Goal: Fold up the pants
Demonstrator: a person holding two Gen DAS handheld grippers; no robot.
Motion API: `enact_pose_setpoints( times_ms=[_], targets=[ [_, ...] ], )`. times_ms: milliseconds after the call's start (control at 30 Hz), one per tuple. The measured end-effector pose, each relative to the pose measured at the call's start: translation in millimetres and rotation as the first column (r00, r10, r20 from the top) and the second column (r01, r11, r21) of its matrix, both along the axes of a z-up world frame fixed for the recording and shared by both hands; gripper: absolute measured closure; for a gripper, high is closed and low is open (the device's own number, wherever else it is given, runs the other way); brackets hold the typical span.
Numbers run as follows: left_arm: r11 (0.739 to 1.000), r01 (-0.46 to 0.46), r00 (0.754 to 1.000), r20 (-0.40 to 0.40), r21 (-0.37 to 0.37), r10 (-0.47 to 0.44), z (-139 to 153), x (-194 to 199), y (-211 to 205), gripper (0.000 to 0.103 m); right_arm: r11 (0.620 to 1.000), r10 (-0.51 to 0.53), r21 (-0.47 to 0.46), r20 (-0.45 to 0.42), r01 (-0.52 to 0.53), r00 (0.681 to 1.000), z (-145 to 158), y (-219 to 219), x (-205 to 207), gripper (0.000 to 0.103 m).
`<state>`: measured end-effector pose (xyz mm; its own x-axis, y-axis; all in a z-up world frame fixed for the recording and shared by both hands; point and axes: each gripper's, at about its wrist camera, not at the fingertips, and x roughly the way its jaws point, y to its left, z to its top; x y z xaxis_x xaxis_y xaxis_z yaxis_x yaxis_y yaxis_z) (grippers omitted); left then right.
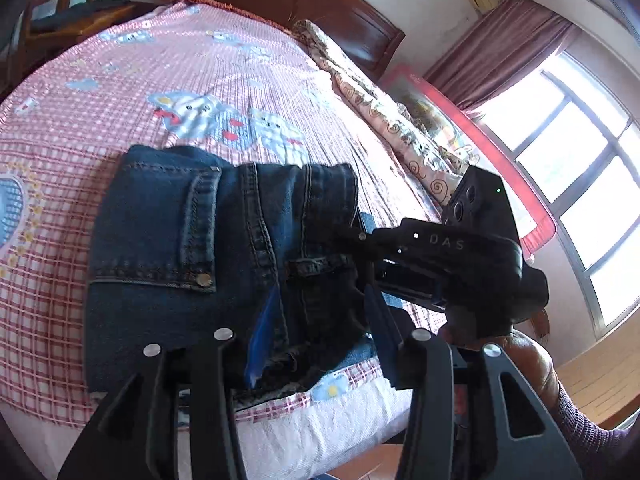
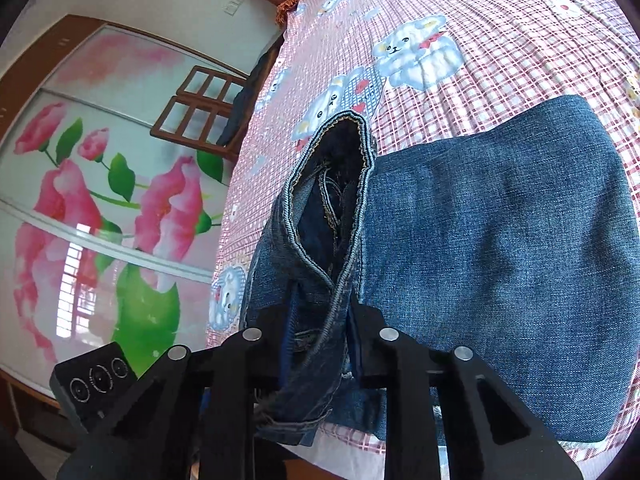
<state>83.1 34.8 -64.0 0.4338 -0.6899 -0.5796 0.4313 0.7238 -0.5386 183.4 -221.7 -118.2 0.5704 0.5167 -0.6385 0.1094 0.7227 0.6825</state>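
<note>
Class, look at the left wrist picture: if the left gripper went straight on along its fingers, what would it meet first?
Most likely the jeans: denim already lies between the left gripper fingers, on the checked bedspread. Depth is unclear.

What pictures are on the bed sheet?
The bed sheet is pink-and-white checked with blue-and-white cartoon teddy bears, clearest in the right wrist view.

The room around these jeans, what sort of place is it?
Most likely a home bedroom. The jeans lie on a bed with a pink checked sheet and a dark wooden headboard. A wardrobe with flower-printed sliding doors stands beside it, and a curtained window lets in daylight.
</note>
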Motion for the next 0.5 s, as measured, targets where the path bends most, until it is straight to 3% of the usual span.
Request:
enact_pose_setpoints(
  times_ms=[67, 100, 167, 333, 367, 467, 500],
  targets=[
    [0.999, -0.033, 0.997, 0.077, 0.025, 0.031, 16.3, -2.1, 20.1, 0.048, 1.0, 0.001, 0.017, 0.002, -0.001, 1.0, -1.0, -4.6, -1.6, 0.087],
    [0.997, -0.066, 0.993, 0.103, 0.042, 0.061, 21.7, 0.2, 29.2, 0.034, 1.0, 0.003, 0.021, 0.01, -0.003, 1.0, -0.3, -10.9, -5.7, 0.087],
    [0.99, -0.128, 0.984, 0.13, 0.062, 0.119, 24.4, 17.5, 46.5, 0.027, 1.0, -0.002, 0.026, 0.031, 0.002, 1.0, 7.6, -17.3, -10.7, 0.089],
    [0.977, -0.193, 0.977, 0.103, 0.09, 0.184, 19.8, 59.1, 57.3, 0.017, 0.999, -0.041, 0.014, 0.097, 0.04, 0.994, 36.4, -51.2, -25.9, 0.097],
    [0.98, -0.178, 0.981, 0.09, 0.083, 0.171, 11.8, 65.7, 53.8, 0.009, 0.999, -0.041, 0.002, 0.094, 0.041, 0.995, 39.0, -57.5, -26.3, 0.097],
    [0.97, -0.209, 0.978, 0.046, 0.125, 0.205, -5.6, 78.3, 42.0, 0.008, 0.997, -0.064, -0.05, 0.001, 0.064, 0.998, 34.1, -67.7, -25.2, 0.097],
    [0.972, -0.207, 0.978, 0.038, 0.111, 0.204, -10.3, 77.9, 43.1, 0.008, 0.998, -0.063, -0.02, -0.015, 0.063, 0.998, 28.6, -69.3, -27.5, 0.097]
  ],
)
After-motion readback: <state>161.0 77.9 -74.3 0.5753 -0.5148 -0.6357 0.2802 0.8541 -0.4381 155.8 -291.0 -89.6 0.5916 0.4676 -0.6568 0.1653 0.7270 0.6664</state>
